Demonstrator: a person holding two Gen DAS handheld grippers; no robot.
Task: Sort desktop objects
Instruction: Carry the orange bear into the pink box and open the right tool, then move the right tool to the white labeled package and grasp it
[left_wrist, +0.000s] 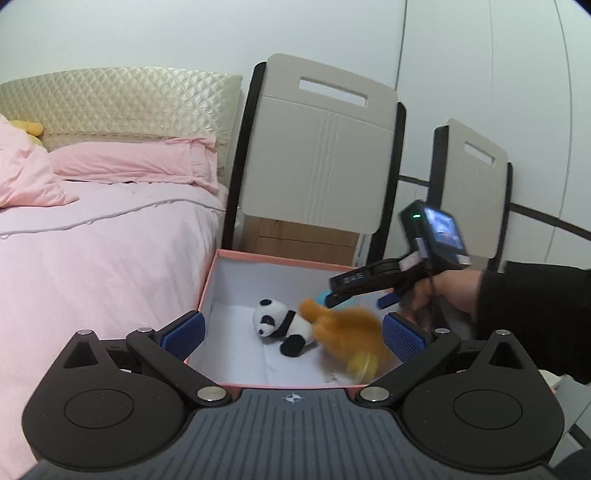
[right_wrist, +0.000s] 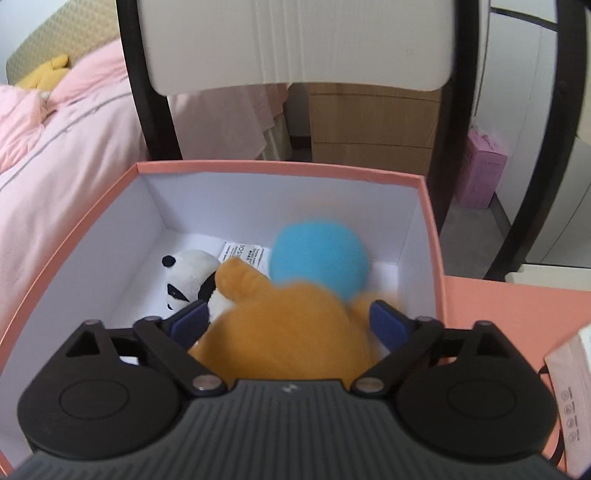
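A pink box (left_wrist: 212, 280) (right_wrist: 92, 225) with a white inside holds a small panda plush (left_wrist: 280, 326) (right_wrist: 188, 275). An orange plush (left_wrist: 347, 332) (right_wrist: 288, 325) with a blue head (right_wrist: 319, 258) lies blurred beside the panda inside the box. My right gripper (left_wrist: 360, 295) (right_wrist: 288, 325) hovers over the box with its jaws wide apart and the orange plush between and below its fingers (right_wrist: 388, 325). A hand (left_wrist: 443, 291) holds it. My left gripper (left_wrist: 293, 336) stands open at the box's near edge with nothing between its fingers.
A bed with pink bedding (left_wrist: 92, 240) lies left of the box. Two folded chairs (left_wrist: 325, 147) lean against the wall behind it, with a cardboard box (right_wrist: 373, 122) there too. A pink flat surface (right_wrist: 517, 314) and a white device (right_wrist: 569, 398) lie to the right.
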